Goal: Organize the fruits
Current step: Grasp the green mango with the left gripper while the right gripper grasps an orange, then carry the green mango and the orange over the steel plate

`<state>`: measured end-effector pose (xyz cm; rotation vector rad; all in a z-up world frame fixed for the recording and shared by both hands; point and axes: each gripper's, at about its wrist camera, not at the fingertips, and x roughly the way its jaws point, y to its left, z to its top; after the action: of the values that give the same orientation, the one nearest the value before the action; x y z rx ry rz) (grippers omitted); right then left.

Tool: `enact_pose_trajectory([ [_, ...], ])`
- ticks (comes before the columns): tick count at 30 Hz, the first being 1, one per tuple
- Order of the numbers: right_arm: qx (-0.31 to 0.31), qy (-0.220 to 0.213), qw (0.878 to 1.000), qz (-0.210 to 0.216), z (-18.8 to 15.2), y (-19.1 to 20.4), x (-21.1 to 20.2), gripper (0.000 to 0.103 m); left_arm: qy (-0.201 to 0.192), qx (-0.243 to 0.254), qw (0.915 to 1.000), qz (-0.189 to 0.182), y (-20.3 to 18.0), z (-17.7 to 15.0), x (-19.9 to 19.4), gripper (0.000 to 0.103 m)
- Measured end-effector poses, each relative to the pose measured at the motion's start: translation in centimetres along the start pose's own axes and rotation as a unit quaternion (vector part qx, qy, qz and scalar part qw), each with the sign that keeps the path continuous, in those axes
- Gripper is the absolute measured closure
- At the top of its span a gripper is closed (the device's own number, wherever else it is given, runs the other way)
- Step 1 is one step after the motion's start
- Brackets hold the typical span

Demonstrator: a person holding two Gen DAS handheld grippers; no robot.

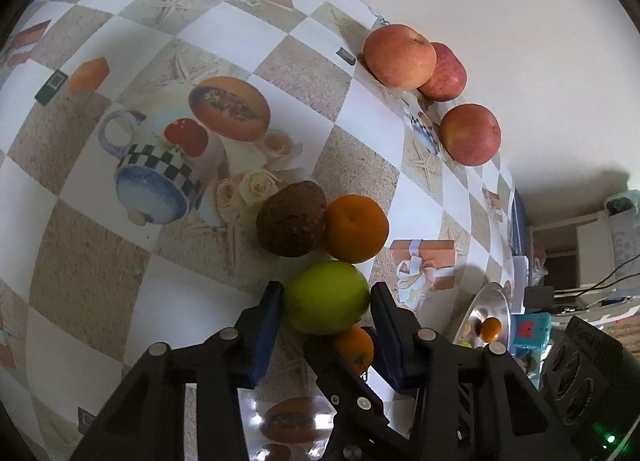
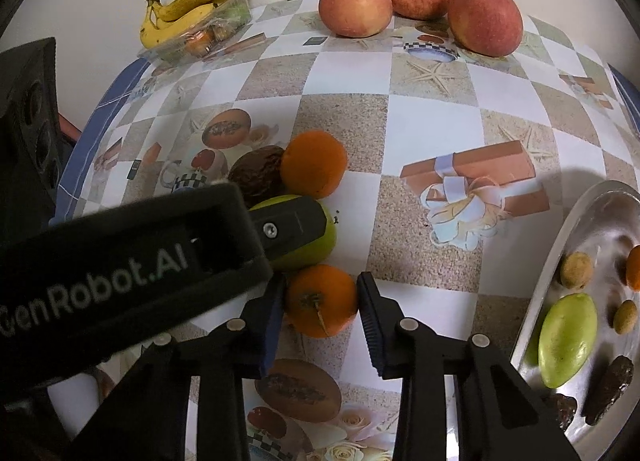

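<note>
A green fruit (image 1: 326, 297) lies on the patterned tablecloth between the fingers of my left gripper (image 1: 326, 301); the jaws stand close on both sides, contact unclear. Beyond it lie a brown fruit (image 1: 291, 219) and an orange (image 1: 356, 228). Another orange (image 2: 322, 299) sits between the open fingers of my right gripper (image 2: 322, 301), with a gap on each side. The left gripper's body (image 2: 132, 261) crosses the right wrist view over the green fruit (image 2: 304, 245). Three red apples (image 2: 420, 5) stand at the table's far edge.
A silver plate (image 2: 560, 253) at the right holds a green fruit (image 2: 566, 341), small brown fruits and dark pieces. A clear tray (image 2: 200, 29) with bananas and small fruits stands at the far left. A wall runs behind the table.
</note>
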<state>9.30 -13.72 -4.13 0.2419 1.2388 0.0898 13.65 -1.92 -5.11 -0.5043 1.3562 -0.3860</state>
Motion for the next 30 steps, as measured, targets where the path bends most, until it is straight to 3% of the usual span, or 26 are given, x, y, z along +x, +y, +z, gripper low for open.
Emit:
enact_pose_trajectory([
  [5, 0.005, 0.002, 1.000, 0.004, -0.2, -0.4, -0.3, 0.065, -0.004, -0.014, 0.9999, 0.004, 0.5, 0.0, -0.3, 0.055],
  [14, 0.018, -0.009, 0.999, -0.038, -0.1, -2.1, -1.6, 0.066, -0.025, -0.015, 0.9989, 0.036, 0.9, 0.1, -1.2, 0.056],
  [19, 0.031, -0.041, 0.998, -0.031, 0.6, -3.4, -4.5, 0.066, -0.034, -0.015, 0.9993, 0.003, 0.0, 0.1, -2.4, 0.056],
  [24, 0.070, -0.069, 0.994, -0.057, 1.1, -6.8, -7.3, 0.066, -0.045, 0.037, 0.9983, 0.000, -3.7, -1.0, -3.4, 0.056],
  [30, 0.123, -0.089, 0.983, -0.104, 0.4, -12.1, -10.4, 0.065, -0.021, 0.125, 0.9918, -0.009, -9.5, -4.4, -2.4, 0.056],
])
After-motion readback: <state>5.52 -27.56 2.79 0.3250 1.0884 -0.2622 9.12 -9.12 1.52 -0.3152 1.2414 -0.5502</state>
